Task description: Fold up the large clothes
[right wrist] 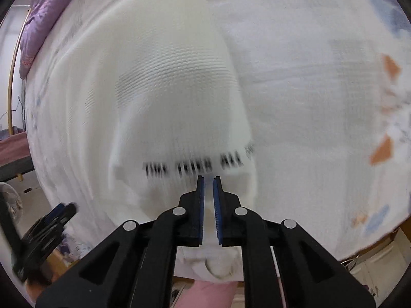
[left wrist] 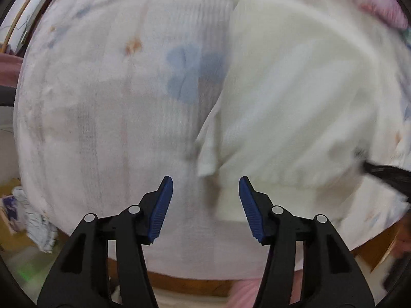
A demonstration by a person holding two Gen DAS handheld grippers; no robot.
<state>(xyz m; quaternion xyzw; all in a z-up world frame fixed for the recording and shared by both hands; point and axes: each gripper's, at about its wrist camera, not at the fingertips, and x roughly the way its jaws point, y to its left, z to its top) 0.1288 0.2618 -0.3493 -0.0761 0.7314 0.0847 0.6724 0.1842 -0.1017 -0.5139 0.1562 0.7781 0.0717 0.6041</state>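
A white knit sweater [left wrist: 295,102] lies on a bed, to the right of my left gripper [left wrist: 205,179]. That gripper hangs open above the flowered sheet [left wrist: 102,102] beside the sweater's left edge, with nothing between its blue pads. In the right wrist view the sweater [right wrist: 174,77] bulges up in folds, and a line of black lettering [right wrist: 195,166] runs just ahead of my right gripper [right wrist: 208,178]. Its jaws are nearly closed, with white knit pinched between them. Each gripper shows as a dark blur in the other view: the right gripper [left wrist: 385,174] and the left gripper [right wrist: 51,220].
The sheet [right wrist: 308,77] has blue and orange prints. A purple quilt [right wrist: 43,12] is bunched at the far end of the bed. The wooden bed edge [left wrist: 192,285] runs close under the grippers. A box with clutter [left wrist: 15,205] and a fan [right wrist: 12,205] stand on the floor.
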